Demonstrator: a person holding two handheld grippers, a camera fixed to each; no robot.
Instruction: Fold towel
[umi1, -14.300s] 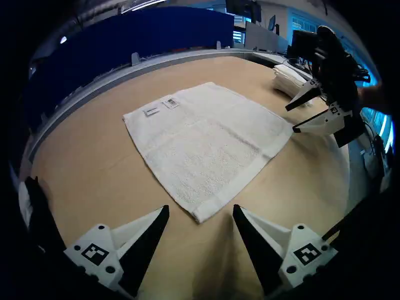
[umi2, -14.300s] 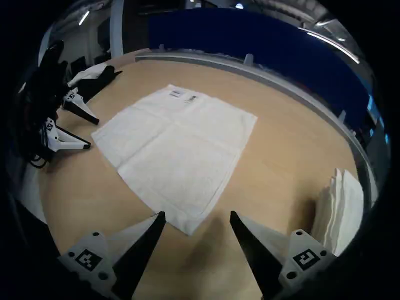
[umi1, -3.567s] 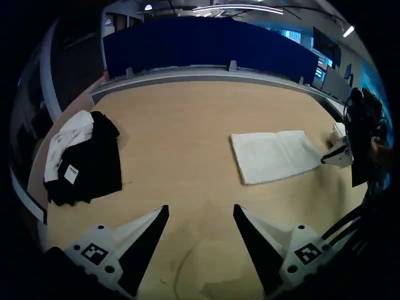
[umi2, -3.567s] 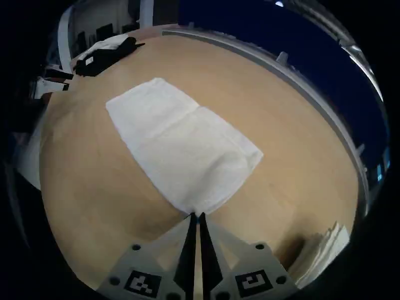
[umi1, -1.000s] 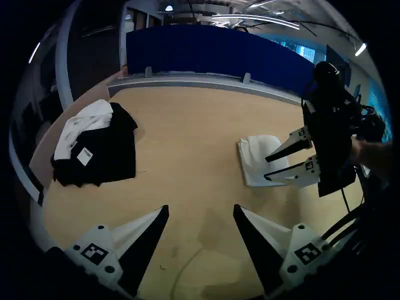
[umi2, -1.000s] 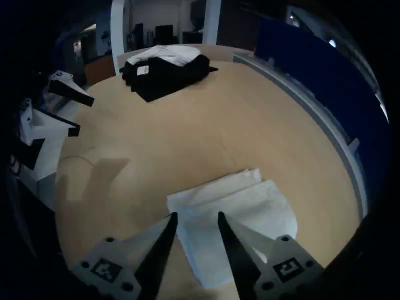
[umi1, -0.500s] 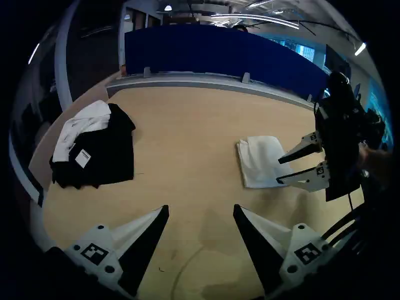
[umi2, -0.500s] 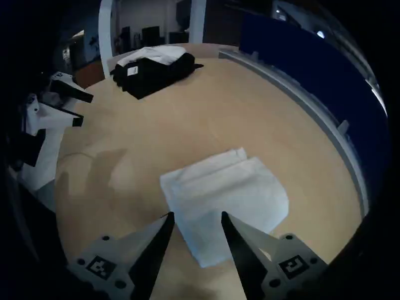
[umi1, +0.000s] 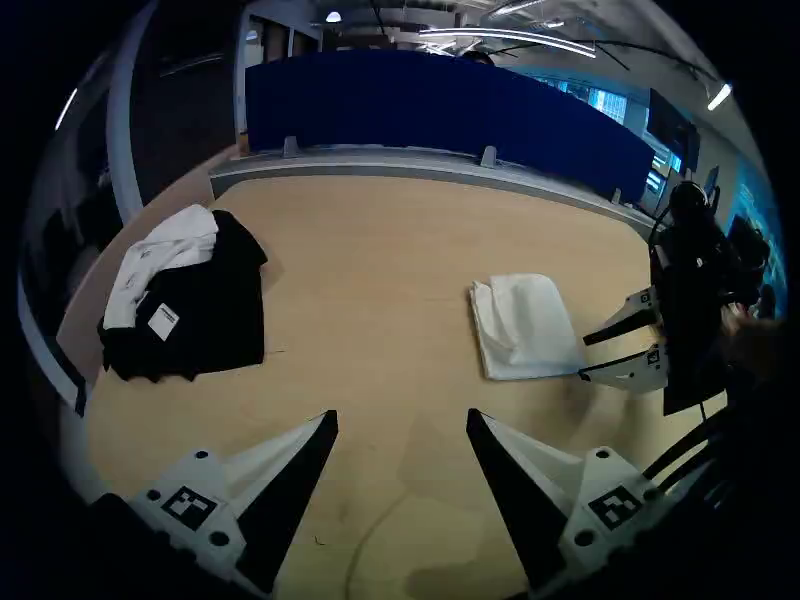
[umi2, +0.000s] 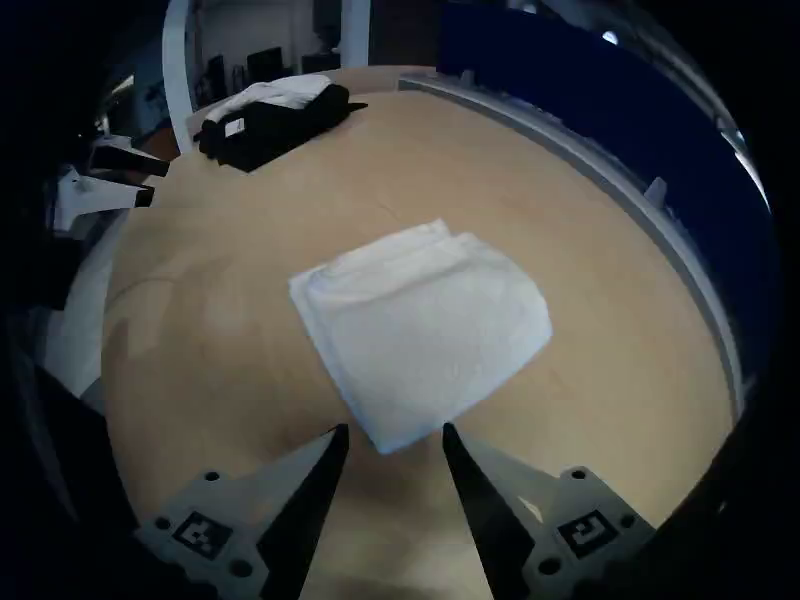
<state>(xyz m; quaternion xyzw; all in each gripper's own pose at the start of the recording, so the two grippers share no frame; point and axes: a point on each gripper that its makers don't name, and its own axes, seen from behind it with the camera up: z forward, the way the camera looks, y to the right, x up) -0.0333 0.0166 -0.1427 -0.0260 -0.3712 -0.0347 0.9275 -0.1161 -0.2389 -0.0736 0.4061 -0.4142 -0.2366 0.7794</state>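
Where the pale wooden desk (umi1: 380, 240) curves round, a blue partition (umi1: 430, 100) stands along its far edge. A pile of black and white clothes (umi1: 185, 300) lies at the end of the desk on the left claw's side, close to the rounded edge. The white towel (umi2: 425, 325) lies flat, folded into a thick, roughly square pad. It sits towards the other end of the desk, well apart from the clothes and in from every edge, with its layered side facing the clothes. The right claw (umi2: 393, 428) hovers open just short of the towel's nearest corner, fingers spread and touching nothing. The left claw (umi1: 400, 414) is open as well, its fingers wide apart over bare wood near the desk's front edge, holding nothing, well apart from the towel.
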